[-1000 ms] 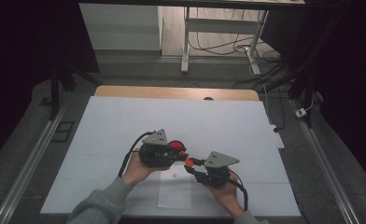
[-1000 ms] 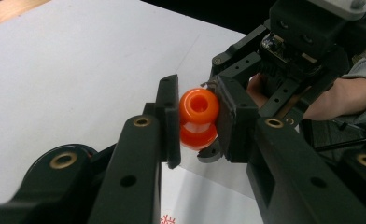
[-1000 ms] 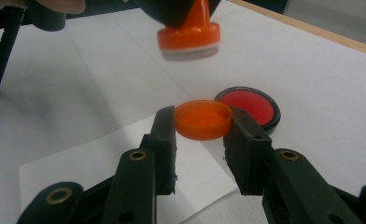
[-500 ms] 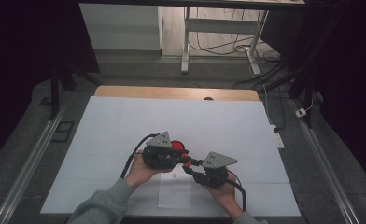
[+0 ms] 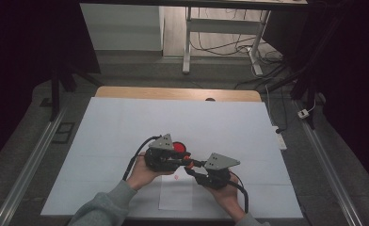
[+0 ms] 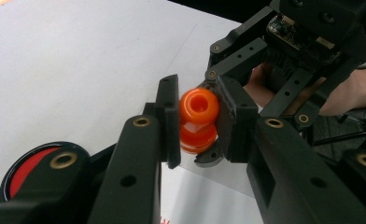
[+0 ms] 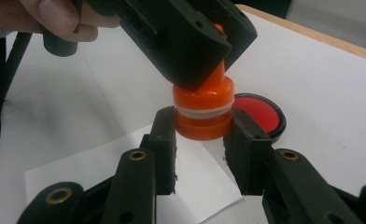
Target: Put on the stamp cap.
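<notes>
Both grippers are on one thing mid-frame in the high view: a small orange plastic hand stamp with a knob top and a wider round base [image 5: 187, 163], held off the white table sheet [image 5: 126, 127]. Left gripper [image 6: 197, 122] pinches the knob end, jaws pressed against it either side; right gripper [image 7: 203, 122] pinches the base, pads tight on its flanks. Looks like a cap-off or two-handed set-up step: I'd say the stamp is picked up and gripped, and no clear print on the paper yet, just a tiny red mark [image 5: 176, 177] I can't read. Left to do, by my guess: part or ink it, press it on the sheet. Scanning left to right: wide bare sheet at left of the high view, metal rail [image 5: 27, 165] beyond the edge; round black-rimmed red ink pad [image 5: 181, 147] just behind the left gripper, close, watch it; white paper slip [image 5: 175, 193] below the grippers near the front table edge; open sheet to the right, white power strip [image 5: 280, 137] at the right edge.
</notes>
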{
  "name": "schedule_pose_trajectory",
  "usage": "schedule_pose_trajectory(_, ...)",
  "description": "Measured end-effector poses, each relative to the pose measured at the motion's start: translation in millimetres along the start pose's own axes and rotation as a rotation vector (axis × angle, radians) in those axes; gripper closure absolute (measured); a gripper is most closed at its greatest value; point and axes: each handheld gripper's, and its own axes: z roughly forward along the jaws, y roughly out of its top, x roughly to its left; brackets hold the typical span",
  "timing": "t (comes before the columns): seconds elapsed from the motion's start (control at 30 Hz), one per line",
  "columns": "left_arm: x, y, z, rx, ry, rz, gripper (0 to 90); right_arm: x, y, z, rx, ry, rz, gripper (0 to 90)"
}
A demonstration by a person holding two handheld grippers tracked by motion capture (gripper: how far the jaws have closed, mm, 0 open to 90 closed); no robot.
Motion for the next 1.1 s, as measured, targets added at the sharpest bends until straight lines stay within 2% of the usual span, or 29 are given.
schedule_pose_trajectory(1.1, -0.3, -3.4, 3.9, 0.007, -0.011, -0.012, 72.7, 2.1, 0.4, -1.2, -0.001, -0.008, 0.003, 64.6)
